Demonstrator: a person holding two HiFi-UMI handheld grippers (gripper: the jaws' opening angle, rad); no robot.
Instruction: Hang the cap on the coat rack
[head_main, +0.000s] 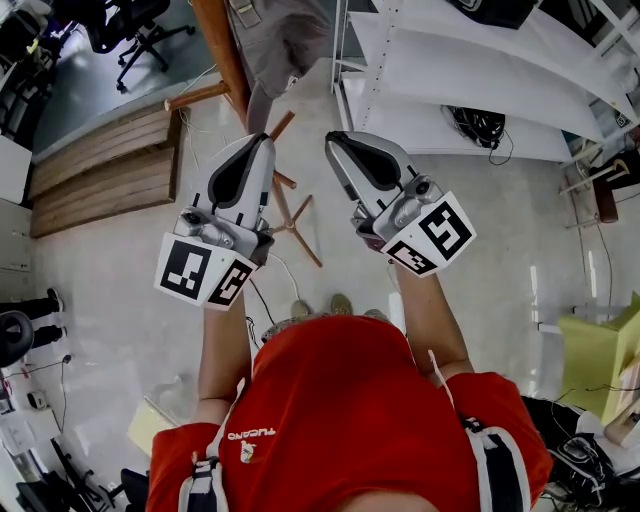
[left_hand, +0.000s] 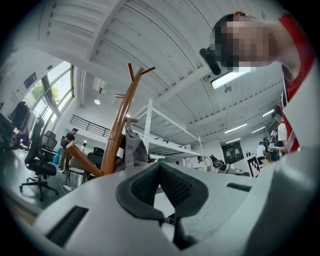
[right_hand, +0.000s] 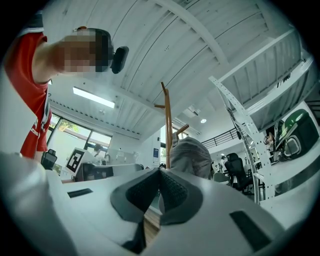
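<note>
The wooden coat rack (head_main: 222, 55) stands ahead of me, its pegs spreading below the pole. A grey cap (head_main: 288, 40) hangs on it. The left gripper view shows the rack (left_hand: 118, 132) with the cap (left_hand: 134, 150) draped at its side. In the right gripper view the cap (right_hand: 192, 157) sits against the thin pole (right_hand: 168, 117). My left gripper (head_main: 262, 142) and right gripper (head_main: 336, 142) are raised side by side just short of the rack, apart from the cap. Both are shut, pads together with nothing between them, as the left gripper (left_hand: 160, 166) and right gripper (right_hand: 160, 172) show close up.
White metal shelving (head_main: 470, 60) runs along the right. A wooden pallet (head_main: 100, 170) lies on the floor at the left, with an office chair (head_main: 140, 35) beyond it. A yellow-green box (head_main: 600, 360) sits at the right edge. People stand in the background (left_hand: 67, 147).
</note>
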